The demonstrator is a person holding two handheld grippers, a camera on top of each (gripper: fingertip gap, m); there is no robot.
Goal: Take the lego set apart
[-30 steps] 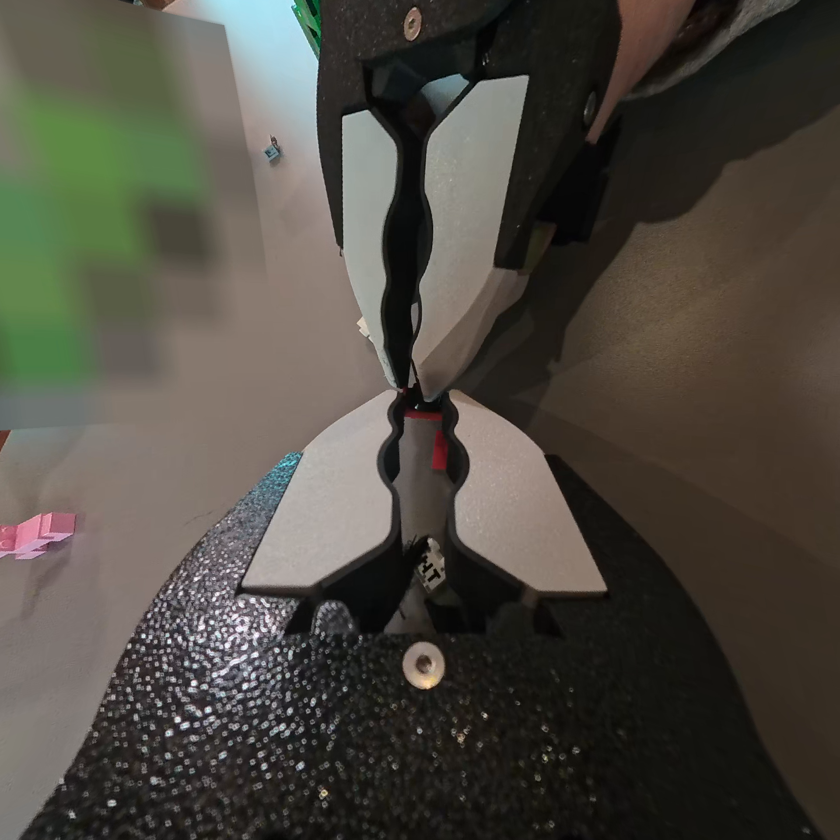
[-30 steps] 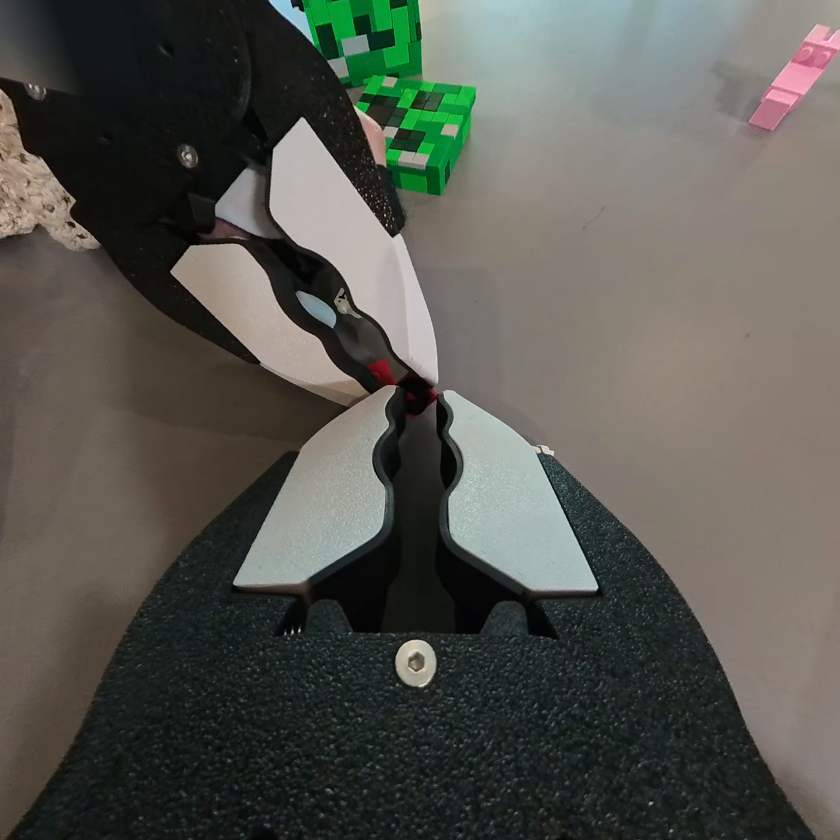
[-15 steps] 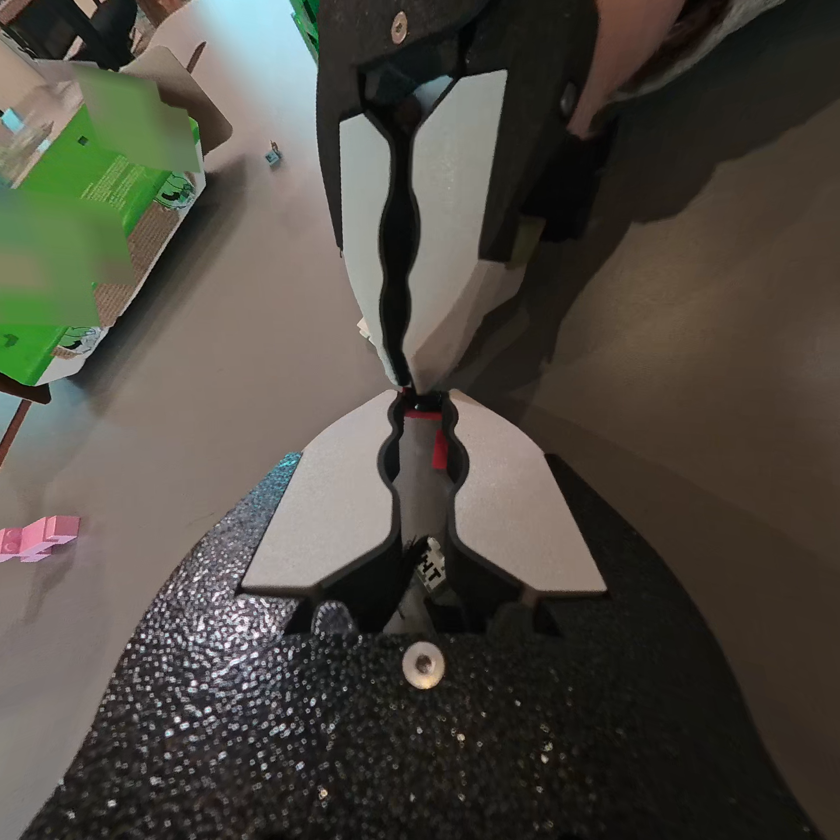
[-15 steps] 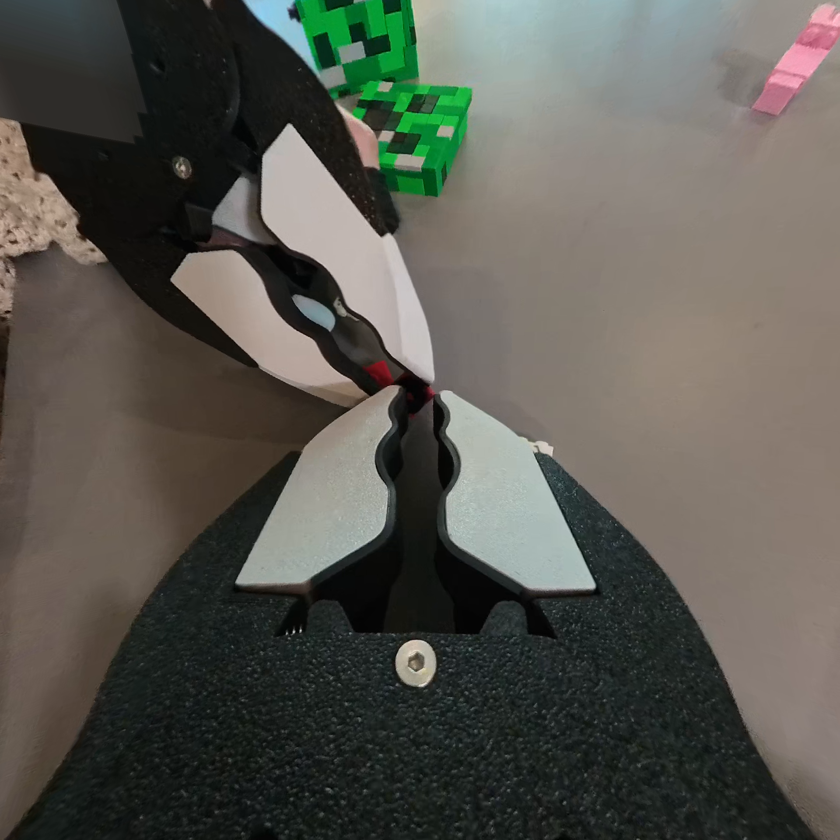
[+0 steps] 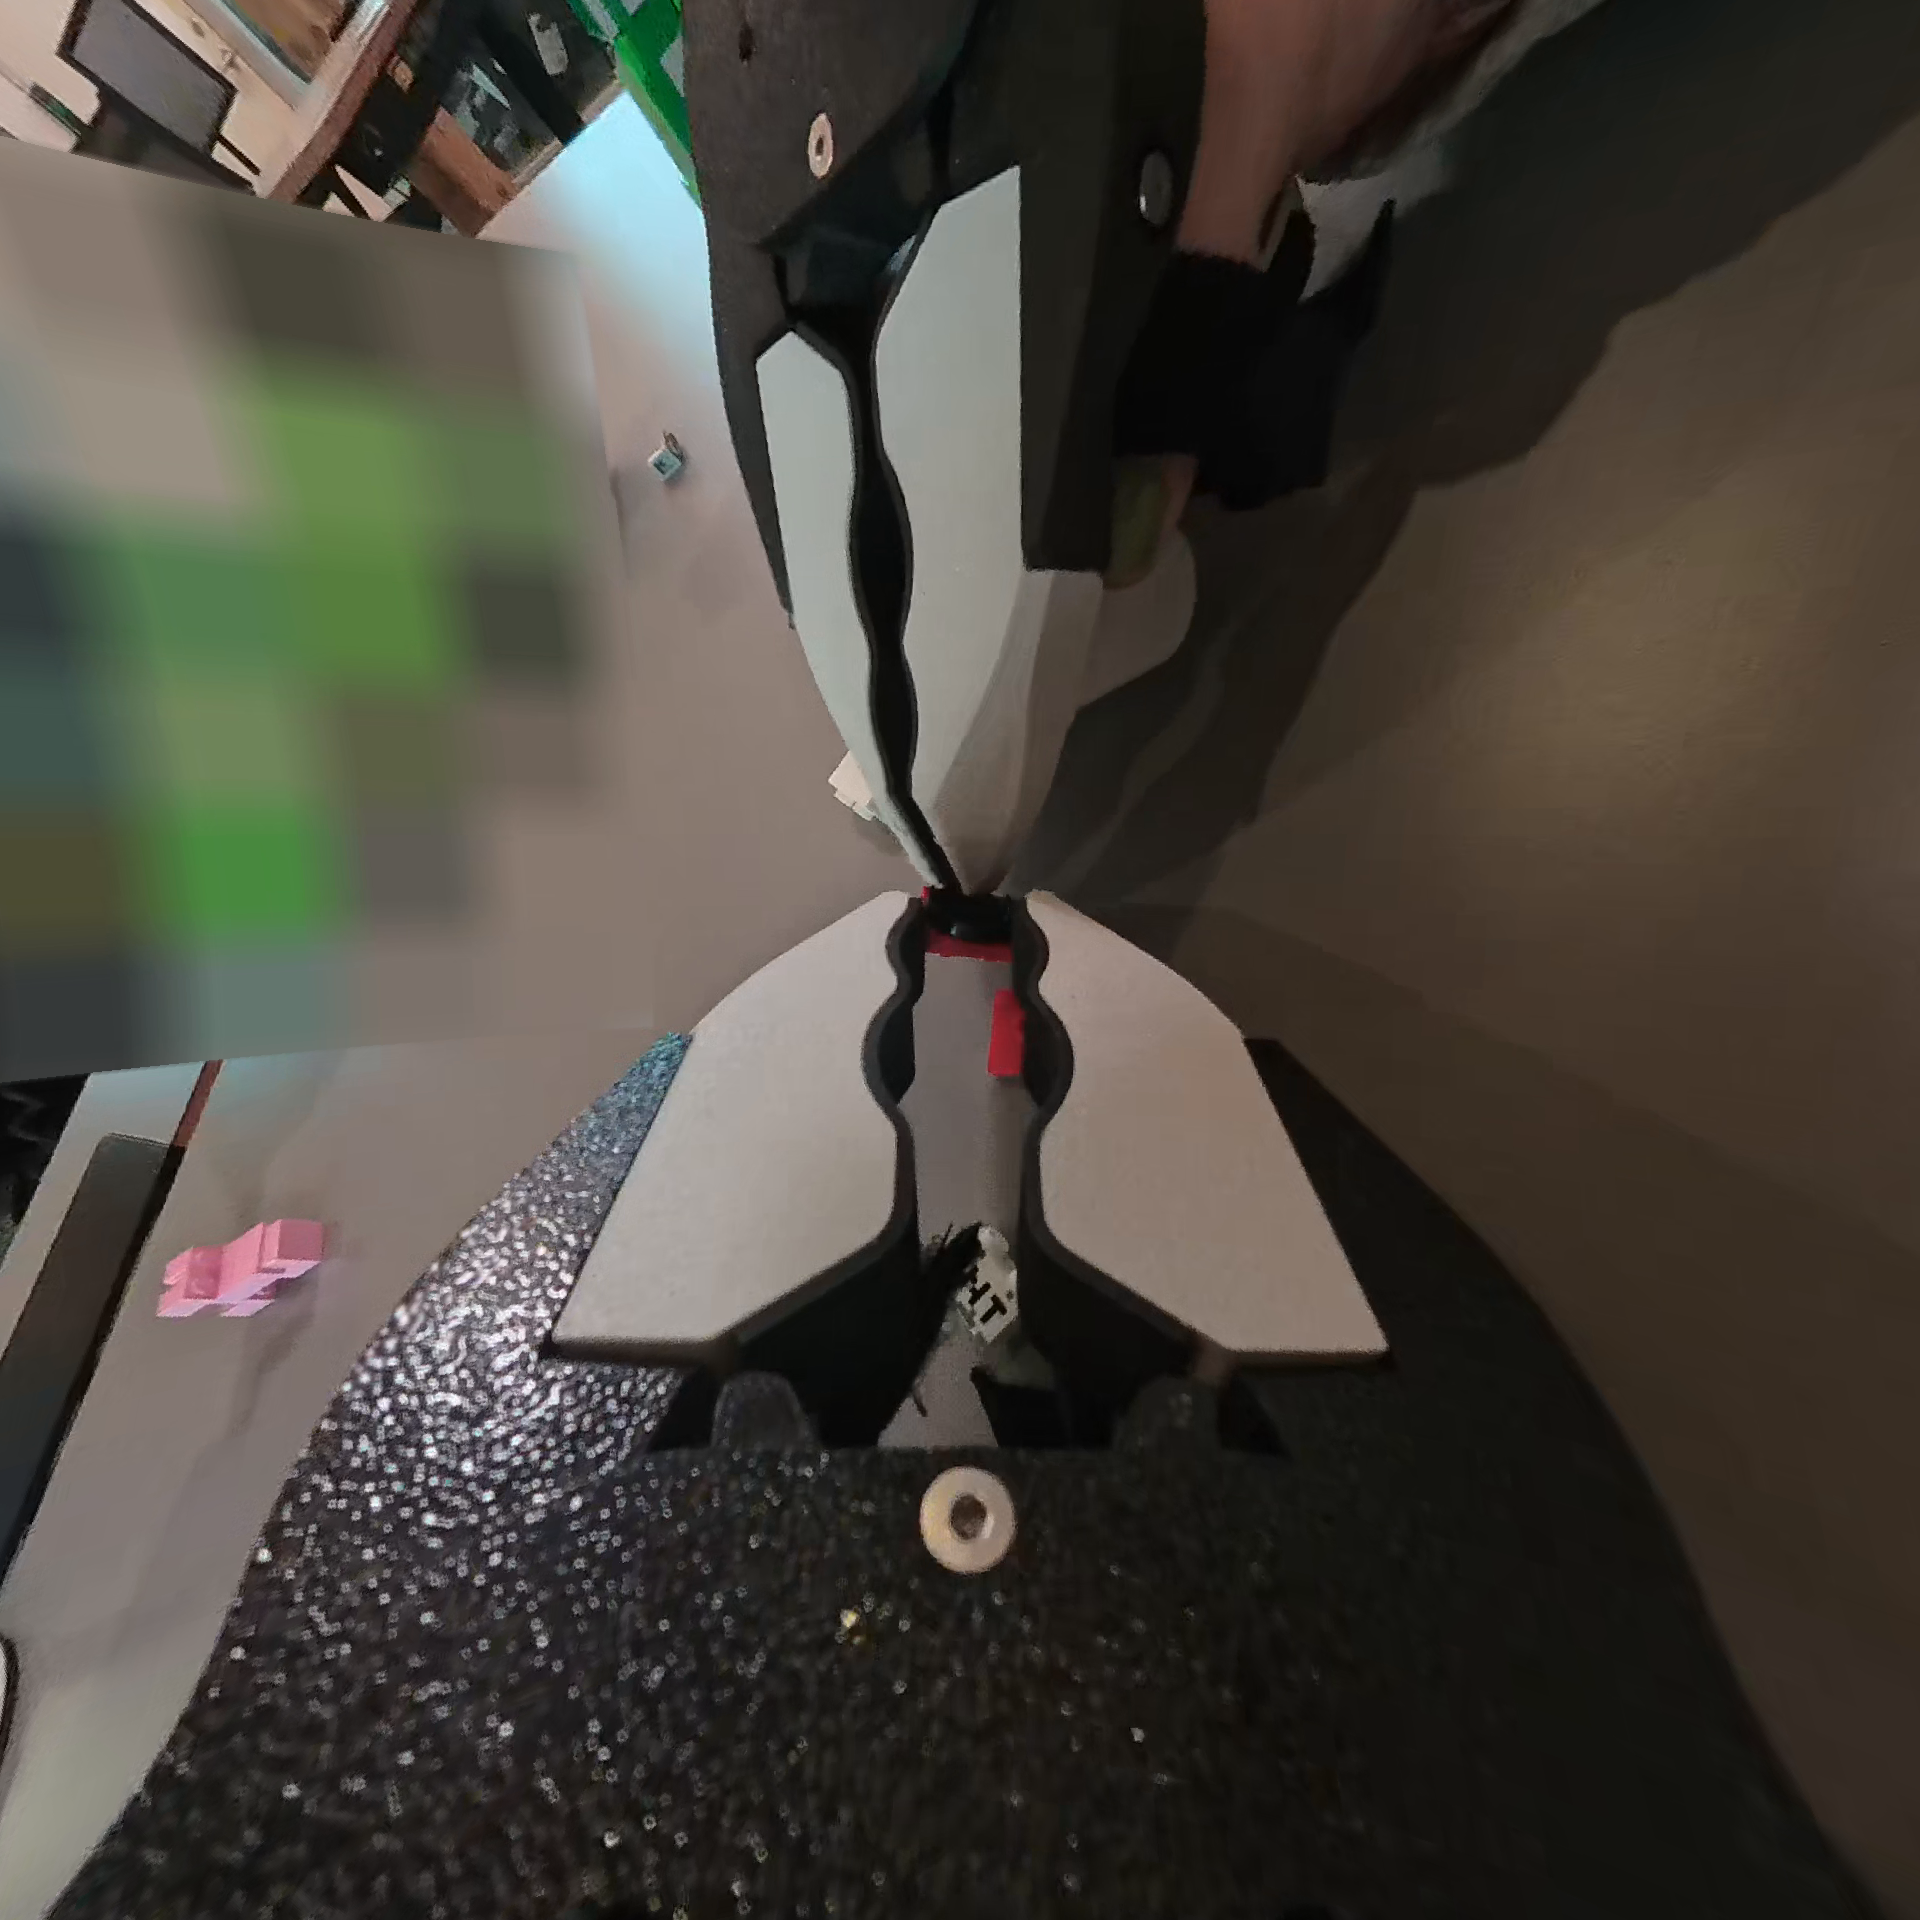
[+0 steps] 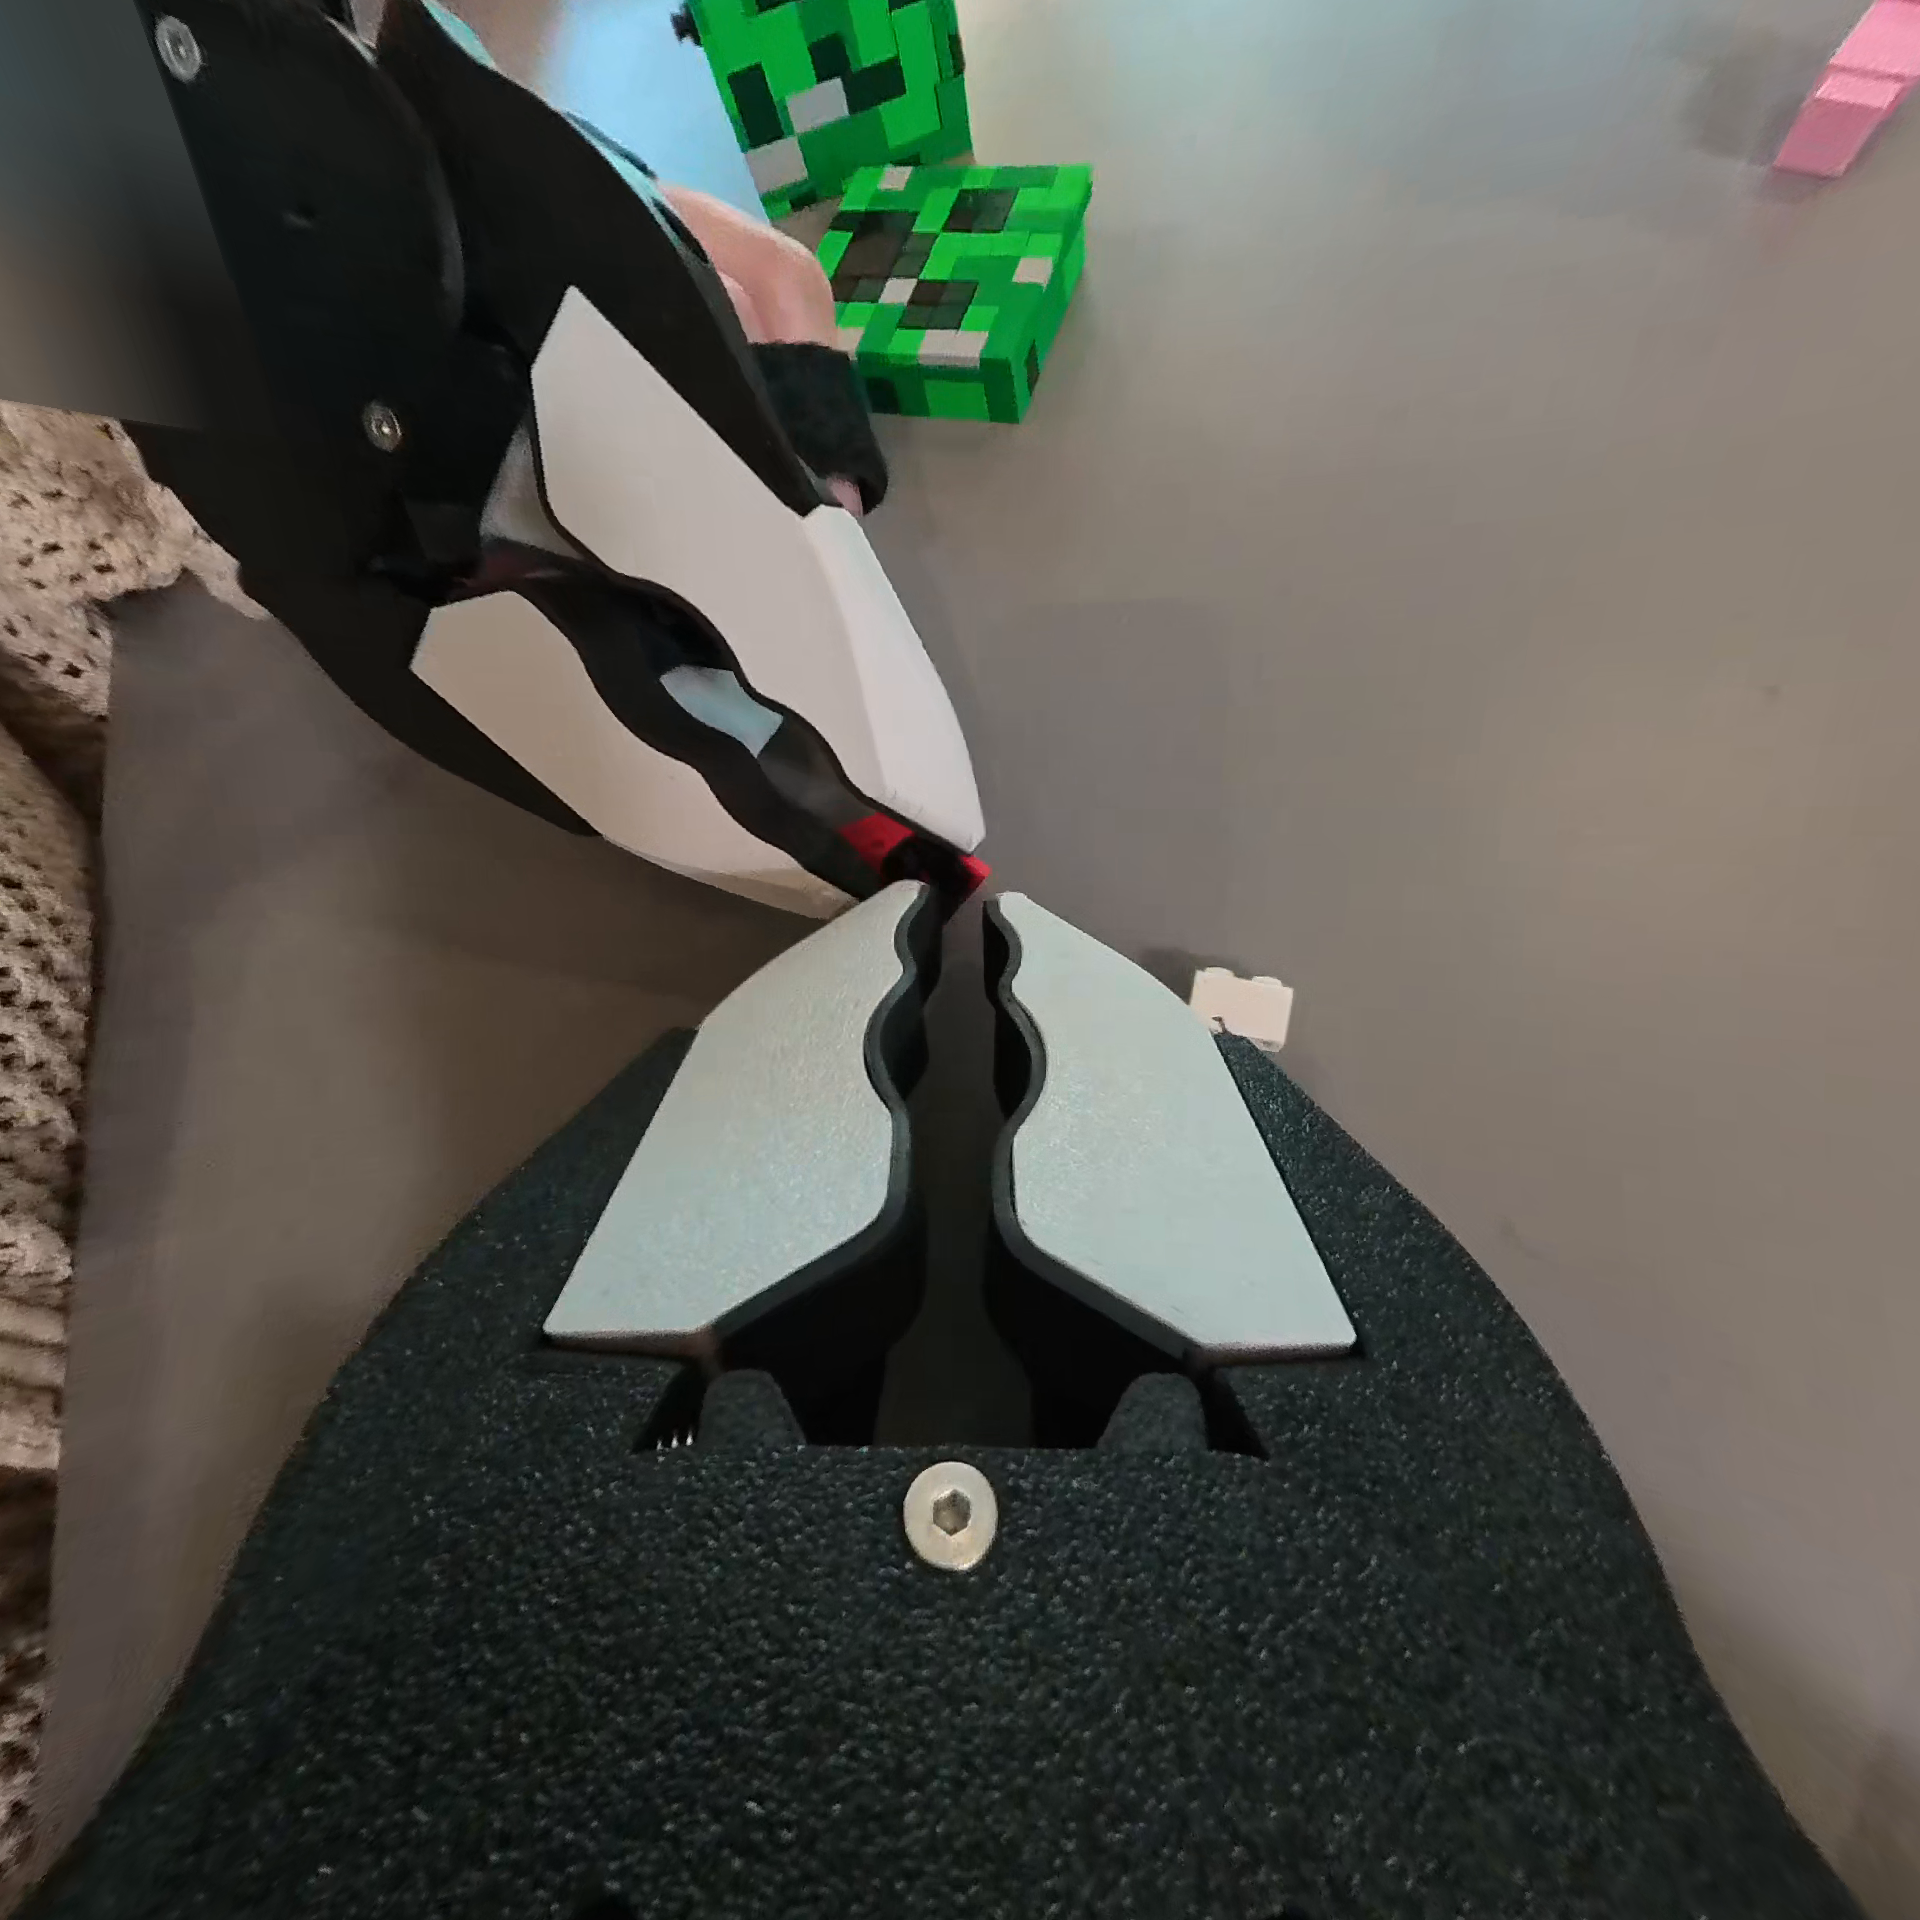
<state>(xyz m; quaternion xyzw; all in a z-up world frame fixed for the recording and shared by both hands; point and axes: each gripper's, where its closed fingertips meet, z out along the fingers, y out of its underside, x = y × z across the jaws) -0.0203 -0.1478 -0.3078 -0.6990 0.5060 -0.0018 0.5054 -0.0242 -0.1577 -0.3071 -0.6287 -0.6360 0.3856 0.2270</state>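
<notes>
A small red and black lego piece (image 5: 968, 938) is pinched between both grippers, tip to tip, above the grey table. My left gripper (image 5: 961, 914) is shut on its red end. My right gripper (image 5: 948, 883) reaches in from the top of the left wrist view, shut on the other end. In the right wrist view my right gripper (image 6: 956, 904) meets the left gripper (image 6: 930, 857) coming from the upper left, with the red part (image 6: 871, 831) showing between the left fingers. Most of the piece is hidden by the fingertips.
Two green pixel-patterned lego blocks stand at the back, one upright (image 6: 862, 83) and one lying flat (image 6: 956, 291). A pink lego piece (image 6: 1849, 114) (image 5: 244, 1268) lies apart. A small white brick (image 6: 1242, 1003) lies under the grippers. A knitted cloth (image 6: 42, 831) is at the left.
Both grippers stay shut tip to tip on the red and black piece. The views have shifted slightly, and the white brick shows more beside the right gripper.
</notes>
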